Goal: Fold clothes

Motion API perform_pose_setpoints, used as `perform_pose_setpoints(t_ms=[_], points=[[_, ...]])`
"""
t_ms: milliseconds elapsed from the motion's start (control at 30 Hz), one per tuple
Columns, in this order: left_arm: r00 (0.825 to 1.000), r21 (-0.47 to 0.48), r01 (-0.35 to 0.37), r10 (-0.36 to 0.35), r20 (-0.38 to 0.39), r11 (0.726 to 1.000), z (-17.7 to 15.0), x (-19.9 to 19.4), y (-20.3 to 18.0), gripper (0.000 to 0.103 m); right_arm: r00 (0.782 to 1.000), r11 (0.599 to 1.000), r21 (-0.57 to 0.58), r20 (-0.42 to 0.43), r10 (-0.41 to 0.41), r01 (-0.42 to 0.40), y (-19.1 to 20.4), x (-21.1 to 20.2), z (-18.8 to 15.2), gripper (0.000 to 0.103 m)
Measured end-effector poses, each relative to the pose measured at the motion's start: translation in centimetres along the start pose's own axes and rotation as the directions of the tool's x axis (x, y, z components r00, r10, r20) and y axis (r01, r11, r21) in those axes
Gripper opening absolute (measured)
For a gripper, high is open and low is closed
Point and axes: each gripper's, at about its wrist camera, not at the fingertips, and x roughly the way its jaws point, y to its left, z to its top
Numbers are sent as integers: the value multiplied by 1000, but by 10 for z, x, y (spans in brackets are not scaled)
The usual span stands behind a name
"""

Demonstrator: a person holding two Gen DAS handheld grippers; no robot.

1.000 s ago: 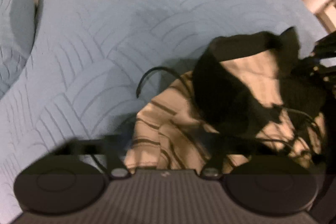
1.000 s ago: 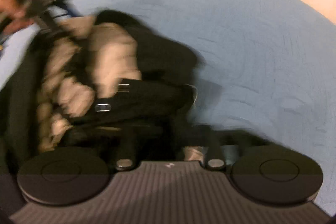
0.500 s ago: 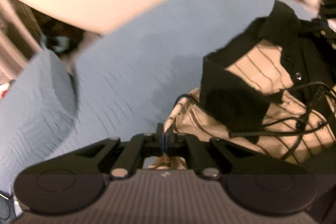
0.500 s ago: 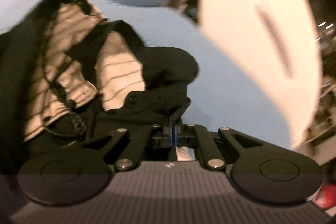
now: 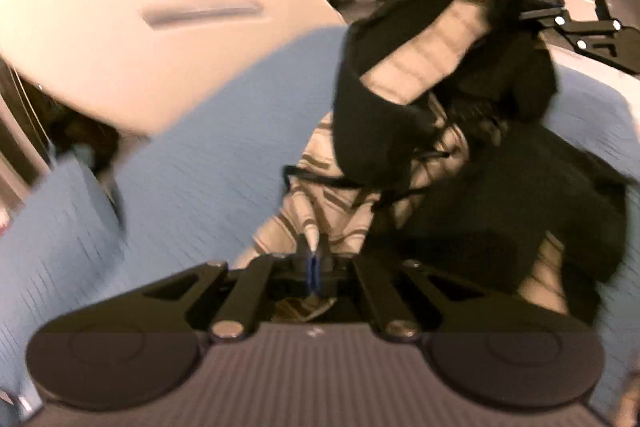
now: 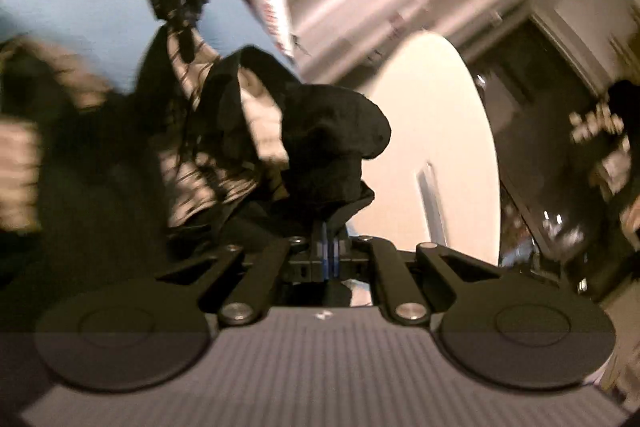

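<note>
Grippers [image 5: 314, 265] (both clamped) at garment [image 5: 400, 131] edges

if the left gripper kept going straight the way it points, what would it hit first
The left gripper is already shut on the garment; straight ahead lies more of its striped fabric, then the black collar part, though depth is unclear.

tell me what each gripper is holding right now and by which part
Both are shut on the same shirt: the left gripper pinches a striped cream edge, the right gripper a black edge.
</note>
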Motion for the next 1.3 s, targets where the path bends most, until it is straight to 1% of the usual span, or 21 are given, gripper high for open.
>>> perform_pose_setpoints(t_ms=[100, 200, 267, 333, 367, 433, 467, 533, 567, 633, 667, 700, 733, 800, 833, 867, 900, 967, 1067, 1200, 1300], points=[[981, 2, 41, -40, -190, 999, -44, 25, -32, 17, 987, 988, -66, -97, 130, -136, 49, -18, -16, 9], [982, 8, -16, 17, -190, 1000, -60, 9, -50, 23, 918, 951, -94, -303, 255, -295, 97, -4, -49, 14], [985, -38, -42, 35, -167, 998, -56, -9, -43, 52, 878, 937, -100, -393, 273, -336, 110, -4, -56, 27], [988, -84, -68, 55, -145, 994, -52, -26, -37, 77, 847, 941, -46, -452, 279, -334, 105, -12, -56, 49], [989, -108, -80, 65, -134, 991, -50, -35, -33, 87, 838, 953, 26, -469, 278, -301, 94, -18, -53, 53], [990, -155, -103, 86, -114, 983, -47, -53, -27, 88, 824, 954, 210, -485, 291, -213, 66, -30, -49, 63], [990, -178, -115, 97, -103, 977, -45, -62, -24, 88, 819, 926, 333, -471, 327, -178, 49, -38, -47, 63], [990, -227, -134, 118, -82, 965, -41, -79, -17, 95, 853, 849, 517, -390, 346, -108, 23, -55, -45, 63], [994, -272, -111, 103, -43, 956, -36, -77, -9, 101, 886, 809, 585, -344, 311, -57, 12, -61, -44, 63], [994, -346, -108, 109, -17, 932, -21, -61, -1, 102, 924, 746, 666, -300, 238, 24, 2, -63, -32, 69], [994, -383, -109, 112, -16, 917, -13, -50, 1, 102, 939, 684, 723, -291, 184, 90, -4, -57, -34, 72], [995, -459, -102, 96, -36, 882, -11, -36, 7, 102, 945, 637, 760, -288, 156, 127, -2, -51, -32, 75], [995, -534, -95, 78, -53, 840, -10, -23, 13, 101, 949, 558, 819, -269, 164, 136, -1, -43, -41, 75], [1000, -698, 5, -3, 5, 716, -7, -4, 15, 98, 959, 340, 930, -211, 192, 136, -4, -22, -69, 77], [998, -757, 68, -43, 53, 649, -5, 3, 10, 98, 958, 187, 975, -162, 238, 118, -1, -10, -87, 74], [991, -807, 131, -78, 105, 575, -4, 9, 6, 98, 950, 77, 992, -116, 290, 97, 4, 1, -98, 61], [982, -844, 187, -105, 155, 502, -1, 15, 2, 98, 943, 52, 995, -99, 317, 87, 8, 6, -101, 9], [991, -802, 134, -56, 125, 581, 17, 20, -23, 101, 936, 136, 987, -123, 329, 82, 17, 0, -81, 9], [996, -727, 49, 22, 88, 684, 43, 26, -60, 103, 954, 94, 995, -72, 292, 46, 17, -33, -58, 9], [996, -713, -70, 87, -13, 698, 40, 50, -86, 103, 966, 5, 998, -69, 248, 70, 20, -70, -49, 9], [983, -598, -178, 173, -68, 782, 30, 70, -119, 103, 907, 39, 971, -234, 350, 236, 41, -61, -64, 13]])
